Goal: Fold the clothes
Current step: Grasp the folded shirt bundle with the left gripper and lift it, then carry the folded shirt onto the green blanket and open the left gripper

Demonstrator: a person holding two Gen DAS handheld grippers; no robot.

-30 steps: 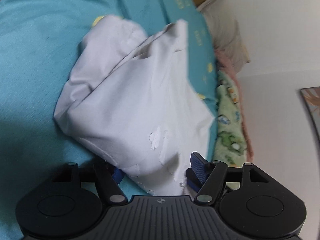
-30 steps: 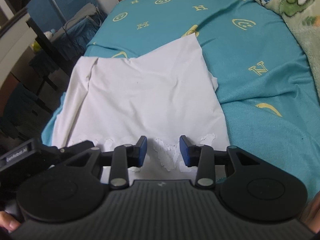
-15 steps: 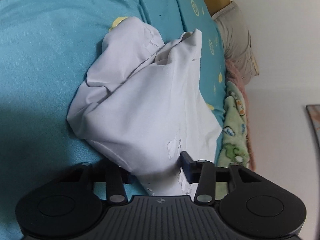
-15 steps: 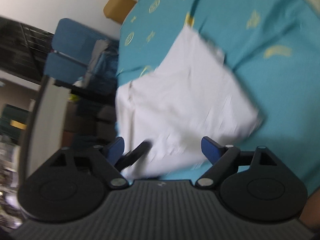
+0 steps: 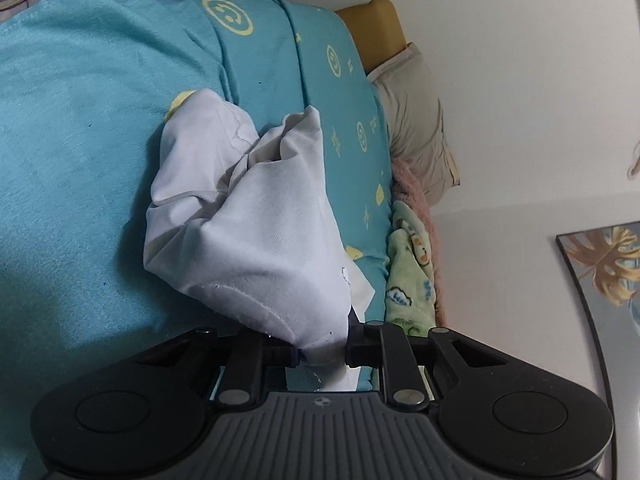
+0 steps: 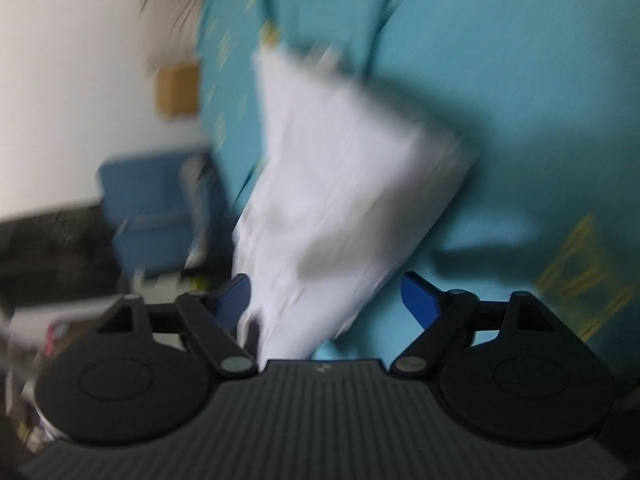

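Left wrist view: left gripper point(image 5: 320, 350) pinched onto the hemmed edge of a white garment point(image 5: 256, 232), cloth bunched between the two black fingers and spilling out below them. From the pinch, garment rising forward in a loose, puffed mound, folded over itself, with a sleeve-like lobe at the far left and a creased flap at the far top. Underneath and all around, a teal bedsheet point(image 5: 80, 140) printed with yellow smiley faces and letters. Along the sheet's right edge, a green cartoon-print blanket point(image 5: 412, 276), a pink fuzzy cloth point(image 5: 416, 196) just beyond it, then a beige pillow point(image 5: 416, 128) against a white wall. Framed leaf picture point(image 5: 600, 268) at far right.

Right wrist view, heavily blurred: right gripper point(image 6: 326, 300) spread wide, blue-tipped fingers point(image 6: 420, 300) well apart. Same white garment point(image 6: 344, 184) hanging down through the gap between them, nearer the left finger; contact with either finger impossible to tell through the blur. Teal sheet behind and to the right, a blue chair point(image 6: 148, 208) at left.
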